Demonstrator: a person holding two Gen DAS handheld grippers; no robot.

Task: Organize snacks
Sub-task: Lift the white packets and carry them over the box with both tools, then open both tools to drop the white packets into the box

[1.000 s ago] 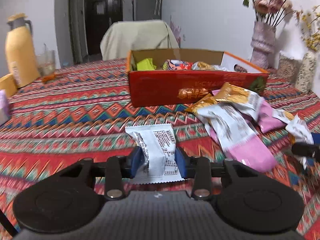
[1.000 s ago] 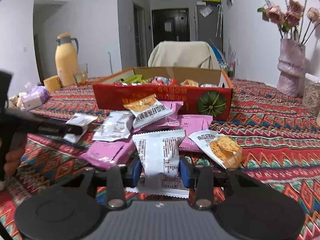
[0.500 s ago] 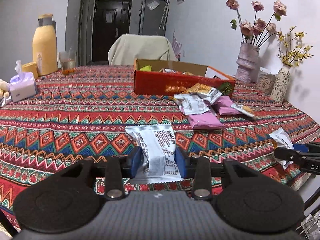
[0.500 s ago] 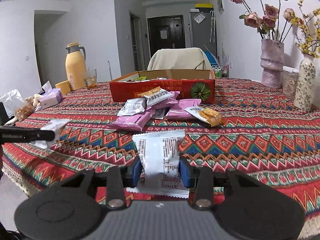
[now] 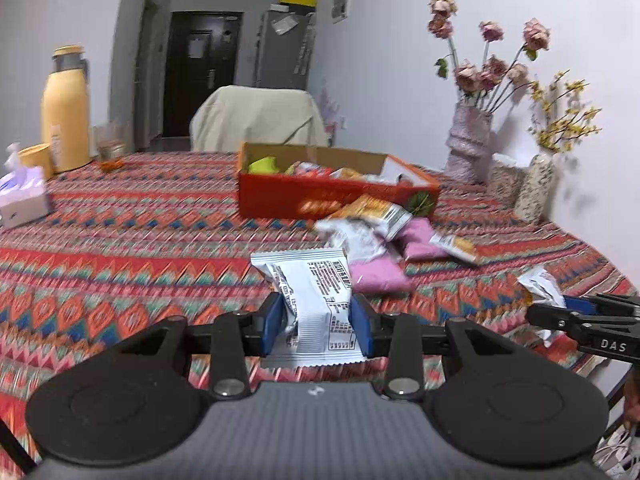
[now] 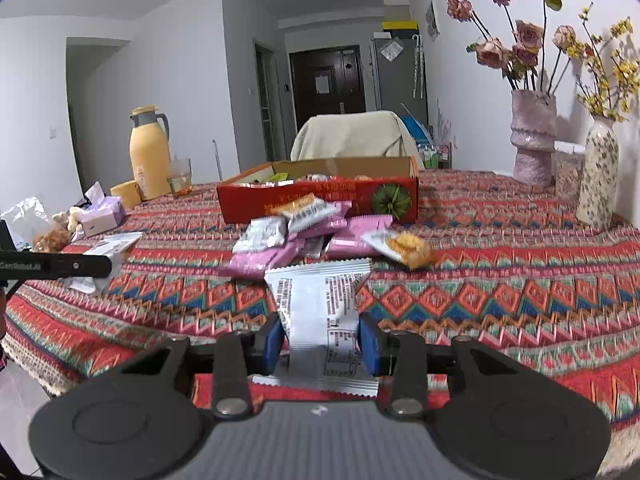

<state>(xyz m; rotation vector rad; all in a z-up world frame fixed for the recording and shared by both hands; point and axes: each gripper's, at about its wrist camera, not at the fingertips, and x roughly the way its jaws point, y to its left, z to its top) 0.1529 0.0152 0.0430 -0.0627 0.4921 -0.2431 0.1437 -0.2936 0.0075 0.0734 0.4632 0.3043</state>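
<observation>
My left gripper [image 5: 318, 320] is shut on a white snack packet [image 5: 310, 292], held above the near part of the patterned table. My right gripper [image 6: 322, 346] is shut on another white snack packet [image 6: 320, 308]. A red cardboard box [image 5: 320, 196] with several snacks inside stands farther back; it also shows in the right wrist view [image 6: 320, 196]. A pile of pink, white and orange snack packets [image 6: 304, 232] lies in front of the box, also in the left wrist view [image 5: 380, 236]. The right gripper shows at the left view's right edge [image 5: 560, 308], the left gripper at the right view's left edge [image 6: 96, 264].
A yellow thermos [image 6: 150, 152], a glass [image 6: 180, 178], a tissue box [image 6: 102, 214] and small snacks stand at the table's left. Two flower vases [image 6: 532, 140] [image 6: 598, 176] stand at the right by the wall. A covered chair [image 6: 352, 136] is behind the table.
Both grippers drew back from the box with their packets, then moved a little closer to the box and pile again. Both stay shut on their packets.
</observation>
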